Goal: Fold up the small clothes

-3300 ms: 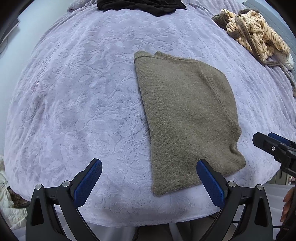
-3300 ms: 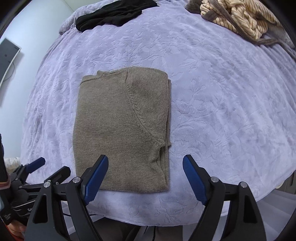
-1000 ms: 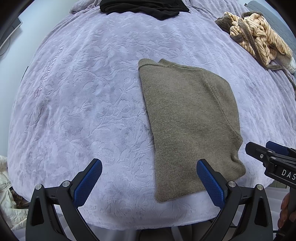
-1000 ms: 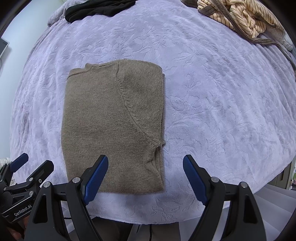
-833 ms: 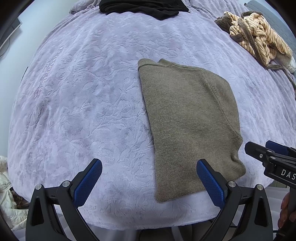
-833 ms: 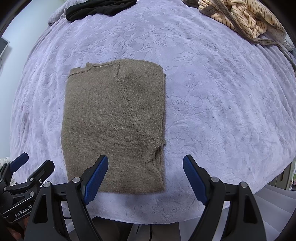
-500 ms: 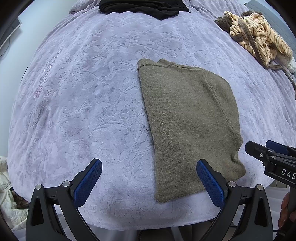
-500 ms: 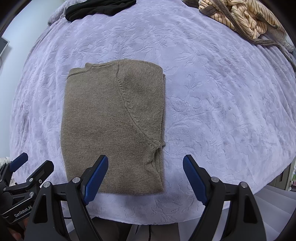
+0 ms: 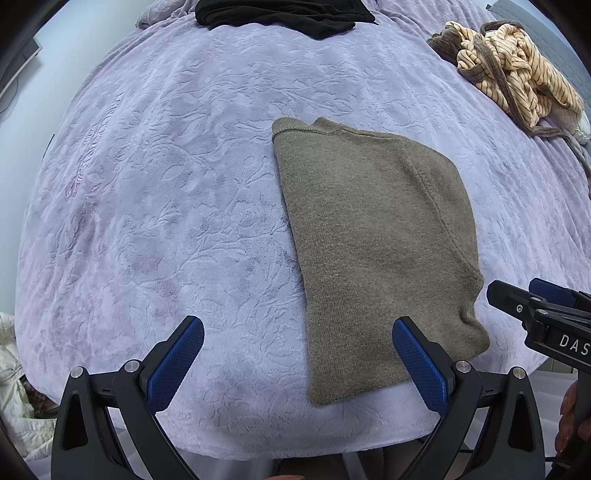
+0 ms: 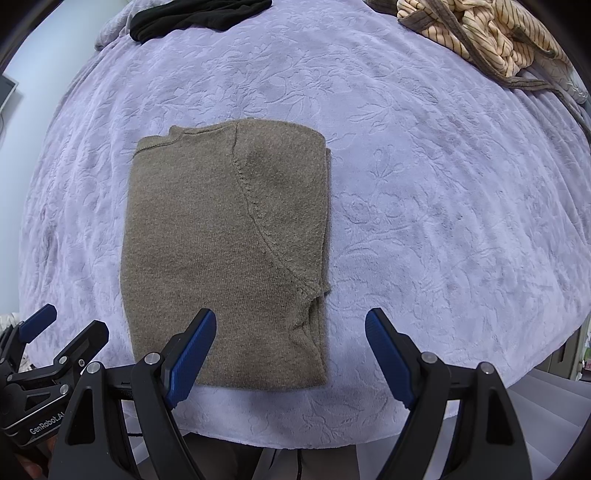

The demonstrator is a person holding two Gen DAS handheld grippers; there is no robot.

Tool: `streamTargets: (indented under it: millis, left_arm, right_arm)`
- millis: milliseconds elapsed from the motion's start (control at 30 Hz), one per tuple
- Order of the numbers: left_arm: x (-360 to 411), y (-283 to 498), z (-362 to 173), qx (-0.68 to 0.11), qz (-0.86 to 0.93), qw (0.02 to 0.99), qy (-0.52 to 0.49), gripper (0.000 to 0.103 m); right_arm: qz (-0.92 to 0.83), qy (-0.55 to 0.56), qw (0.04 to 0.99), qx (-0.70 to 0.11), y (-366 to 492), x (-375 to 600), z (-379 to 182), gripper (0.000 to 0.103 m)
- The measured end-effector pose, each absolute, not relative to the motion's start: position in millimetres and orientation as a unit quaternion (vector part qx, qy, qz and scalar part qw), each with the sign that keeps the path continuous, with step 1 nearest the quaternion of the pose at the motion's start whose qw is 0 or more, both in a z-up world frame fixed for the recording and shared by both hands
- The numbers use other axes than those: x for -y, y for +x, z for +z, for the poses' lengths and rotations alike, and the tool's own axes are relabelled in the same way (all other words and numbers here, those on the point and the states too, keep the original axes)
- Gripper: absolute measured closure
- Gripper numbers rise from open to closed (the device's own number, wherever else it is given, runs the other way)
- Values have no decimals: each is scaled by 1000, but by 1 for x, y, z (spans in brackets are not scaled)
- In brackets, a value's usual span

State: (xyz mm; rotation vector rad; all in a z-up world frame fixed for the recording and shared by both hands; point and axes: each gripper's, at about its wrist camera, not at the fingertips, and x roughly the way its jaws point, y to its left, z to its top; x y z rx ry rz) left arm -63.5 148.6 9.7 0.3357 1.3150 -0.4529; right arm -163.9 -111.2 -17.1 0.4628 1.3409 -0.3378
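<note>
folded olive sweater (image 10: 225, 254) below left gripper (image 9: 295, 363) and right gripper (image 10: 290, 350) (both agape; "genrobot.ai", "das" lettering)

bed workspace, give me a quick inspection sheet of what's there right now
surface: lilac embossed bedspread, smooth around the work area
job's things: olive-brown sweater, folded into a flat rectangle near the front edge
clutter: black garment at the far edge; crumpled cream striped garment at the far right
grippers: left gripper and right gripper both open, jaws empty, above the sweater's near edge, not touching it
cables: thin dark cable below the front edge of the bed
surroundings: pale wall to the left; whitish cloth low beside the bed
</note>
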Motion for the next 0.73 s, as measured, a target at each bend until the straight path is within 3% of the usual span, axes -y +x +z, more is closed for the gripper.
streamTargets:
  millis: [733]
  left_arm:
    - [-152,-63,8,-602,-203,759,146,1]
  right_arm:
    - [-152,212,744,-615,-163,113,-21,18]
